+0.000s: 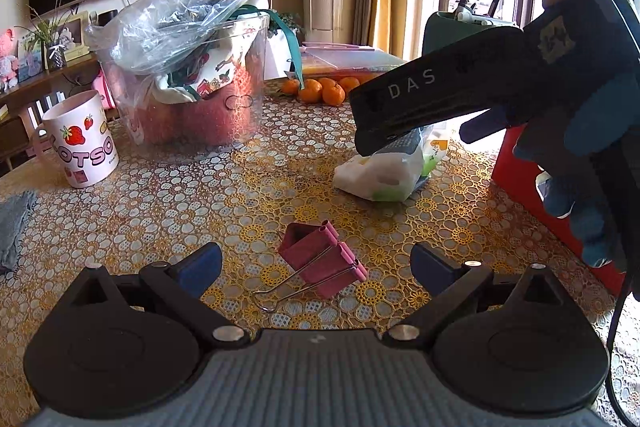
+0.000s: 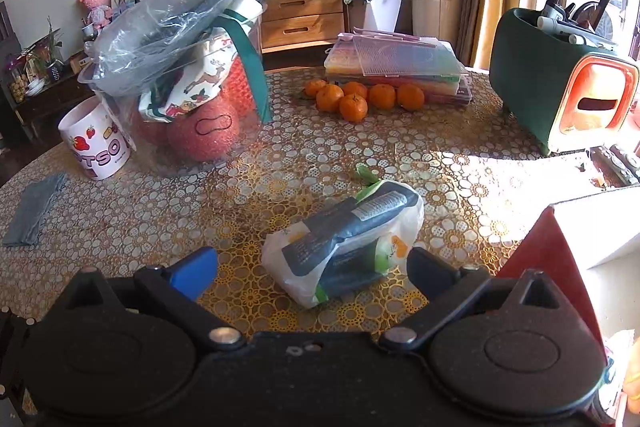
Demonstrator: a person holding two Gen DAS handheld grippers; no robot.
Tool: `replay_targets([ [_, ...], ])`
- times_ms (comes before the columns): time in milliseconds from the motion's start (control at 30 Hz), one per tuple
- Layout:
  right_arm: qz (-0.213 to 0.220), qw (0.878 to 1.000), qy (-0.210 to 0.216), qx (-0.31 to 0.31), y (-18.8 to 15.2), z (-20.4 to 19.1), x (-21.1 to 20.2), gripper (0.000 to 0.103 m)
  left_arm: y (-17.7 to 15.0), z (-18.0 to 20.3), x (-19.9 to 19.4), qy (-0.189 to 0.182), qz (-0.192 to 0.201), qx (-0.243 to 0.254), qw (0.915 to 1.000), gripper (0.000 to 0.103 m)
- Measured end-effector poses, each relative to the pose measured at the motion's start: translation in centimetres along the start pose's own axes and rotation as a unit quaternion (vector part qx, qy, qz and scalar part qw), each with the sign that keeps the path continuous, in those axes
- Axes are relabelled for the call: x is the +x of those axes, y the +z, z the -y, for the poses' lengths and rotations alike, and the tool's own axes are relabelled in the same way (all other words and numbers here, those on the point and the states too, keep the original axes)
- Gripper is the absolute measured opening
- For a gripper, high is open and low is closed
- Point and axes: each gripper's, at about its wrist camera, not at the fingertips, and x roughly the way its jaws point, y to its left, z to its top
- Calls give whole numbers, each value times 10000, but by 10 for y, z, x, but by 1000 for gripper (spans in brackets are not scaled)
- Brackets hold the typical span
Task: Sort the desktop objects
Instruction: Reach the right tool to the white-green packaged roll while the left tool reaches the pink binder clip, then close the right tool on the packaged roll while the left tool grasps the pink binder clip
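Left gripper (image 1: 316,267) jaws spread wide, pink metal binder clip (image 1: 320,263) lying on floral tablecloth (image 1: 160,211) between them. Right gripper (image 2: 312,269) also wide open, white plastic-wrapped packet (image 2: 344,247) between its fingers. Red box (image 2: 540,251) close right. Clear plastic tub (image 2: 188,99), strawberry mug (image 2: 96,143), mandarin oranges (image 2: 360,97) farther back; bare cloth between.

Binder clip (image 1: 320,261): matt pink body, shiny wire handles. Table (image 1: 248,187): lace-pattern cover, faint sheen. Mug (image 1: 82,139): glossy glazed, printed. Tub (image 1: 224,107): clear hard plastic; crinkled clear bag (image 1: 180,19) on top. Packet (image 2: 344,247): thin white plastic film, wrinkled. Cloth (image 2: 34,209): grey, soft, matt. Left hand-held gripper (image 1: 316,267): matt black plastic, blue pads.
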Motion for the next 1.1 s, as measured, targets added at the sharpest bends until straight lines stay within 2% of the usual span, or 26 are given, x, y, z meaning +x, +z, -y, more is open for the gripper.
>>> replay_targets([
  [300,-114,9997,-174,137,5,6,30,101,0,-7,21,-19,-55,-221,9997,100],
  [433,-114,9993,-263,237,6,10,40,97,-2,-7,27,-5,-43,-208,9998,99],
  [667,-181,9988,-306,333,3,14,52,90,-3,-10,33,-123,-98,-386,9991,68],
  [1100,-204,9984,-231,477,-1,18,54,73,-1,-10,31,-232,-39,-475,9986,46],
])
